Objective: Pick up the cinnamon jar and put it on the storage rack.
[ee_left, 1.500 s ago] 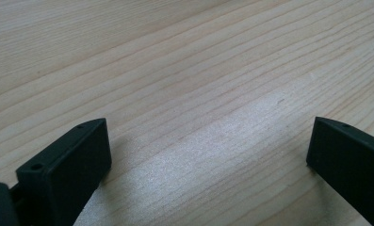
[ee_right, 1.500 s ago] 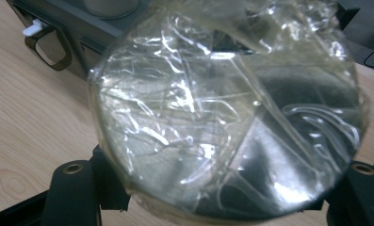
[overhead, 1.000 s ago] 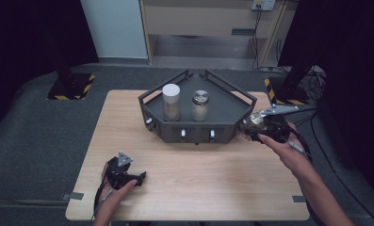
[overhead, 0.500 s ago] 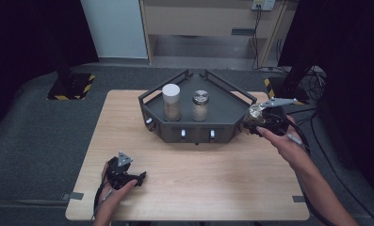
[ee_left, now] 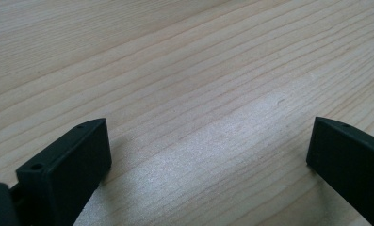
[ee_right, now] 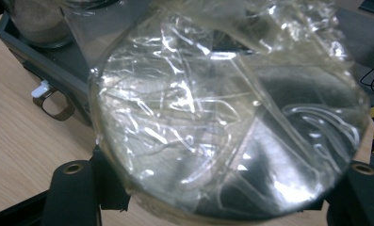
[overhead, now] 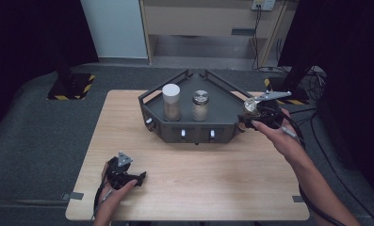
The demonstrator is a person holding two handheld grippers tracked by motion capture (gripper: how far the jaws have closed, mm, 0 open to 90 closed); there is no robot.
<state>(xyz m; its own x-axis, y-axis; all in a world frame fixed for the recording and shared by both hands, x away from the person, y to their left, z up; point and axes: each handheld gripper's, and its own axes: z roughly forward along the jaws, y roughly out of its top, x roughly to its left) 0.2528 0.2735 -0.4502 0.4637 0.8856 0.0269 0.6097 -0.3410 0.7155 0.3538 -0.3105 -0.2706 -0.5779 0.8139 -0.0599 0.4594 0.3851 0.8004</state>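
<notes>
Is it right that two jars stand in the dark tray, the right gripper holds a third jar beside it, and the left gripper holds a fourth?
Not quite: the left gripper holds nothing. The left gripper view shows its jaws open over the bare wooden table.

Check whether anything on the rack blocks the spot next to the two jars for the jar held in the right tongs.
Nothing visible does. The right tongs hold a jar at the black rack's right edge; the floor right of the metal-lidded jar looks bare.

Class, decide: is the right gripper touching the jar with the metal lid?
Touching. The right gripper view shows the jar clamped between the right gripper jaws, both pads pressed against its sides.
</notes>
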